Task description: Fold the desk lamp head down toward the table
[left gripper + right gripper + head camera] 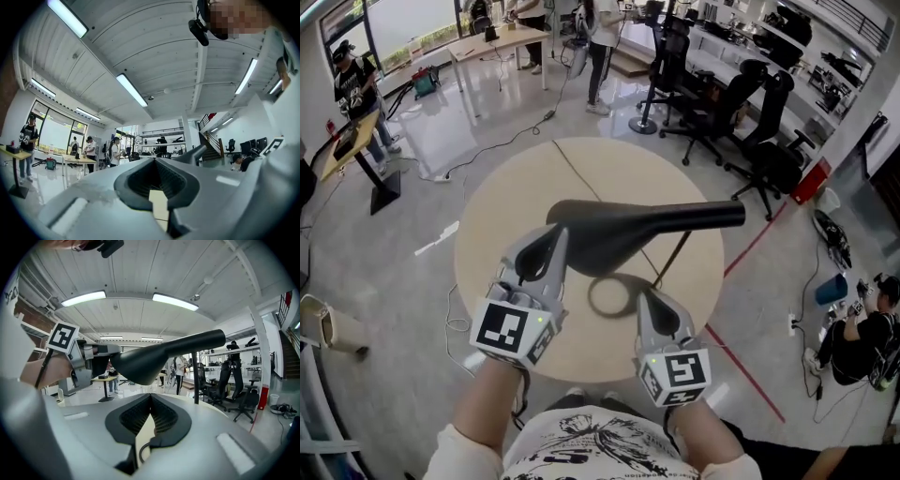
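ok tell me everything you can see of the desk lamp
The desk lamp is matte black: a long head, broad at the left end and narrowing to a bar on the right, lies about level above the round table. A thin stem drops to a round base on it. The left gripper is at the broad end; contact unclear.

both bare forearms (483,405) reach forward side by side. the left gripper (549,236) stretches farther out, angled slightly right, its fingers (93,199) pressed together with nothing between them. the right gripper (646,298) sits nearer the body, its fingers (225,427) likewise together and empty.
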{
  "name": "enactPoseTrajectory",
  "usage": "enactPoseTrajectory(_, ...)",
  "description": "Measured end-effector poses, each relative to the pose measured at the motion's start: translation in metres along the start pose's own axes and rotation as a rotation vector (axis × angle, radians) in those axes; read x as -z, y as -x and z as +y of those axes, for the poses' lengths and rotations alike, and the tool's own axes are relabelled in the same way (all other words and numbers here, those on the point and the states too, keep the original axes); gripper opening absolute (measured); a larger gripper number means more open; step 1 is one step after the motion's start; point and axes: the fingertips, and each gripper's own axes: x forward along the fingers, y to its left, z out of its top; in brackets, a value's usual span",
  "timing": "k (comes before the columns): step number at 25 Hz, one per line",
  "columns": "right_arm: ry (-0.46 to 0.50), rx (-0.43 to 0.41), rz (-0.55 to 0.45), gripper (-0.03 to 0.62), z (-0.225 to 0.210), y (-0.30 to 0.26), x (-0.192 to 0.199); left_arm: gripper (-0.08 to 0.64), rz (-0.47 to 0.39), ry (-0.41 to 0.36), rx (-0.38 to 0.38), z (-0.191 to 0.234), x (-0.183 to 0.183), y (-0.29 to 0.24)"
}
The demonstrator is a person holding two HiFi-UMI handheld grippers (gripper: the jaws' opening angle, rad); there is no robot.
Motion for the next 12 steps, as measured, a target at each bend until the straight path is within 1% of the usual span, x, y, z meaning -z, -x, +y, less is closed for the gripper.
enactPoseTrajectory(5,-0.004,0.016,-0.003,0.009,-0.002,-0.001,0.0,0.005,0.093,0.025,0.02,-0.009,0.039,0.0)
enactPoseTrajectory(12,-0.004,0.037,0.016,0.008,0.006,-0.002,0.008,0.003,0.186,0.073,0.057,-0.018,0.087,-0.002)
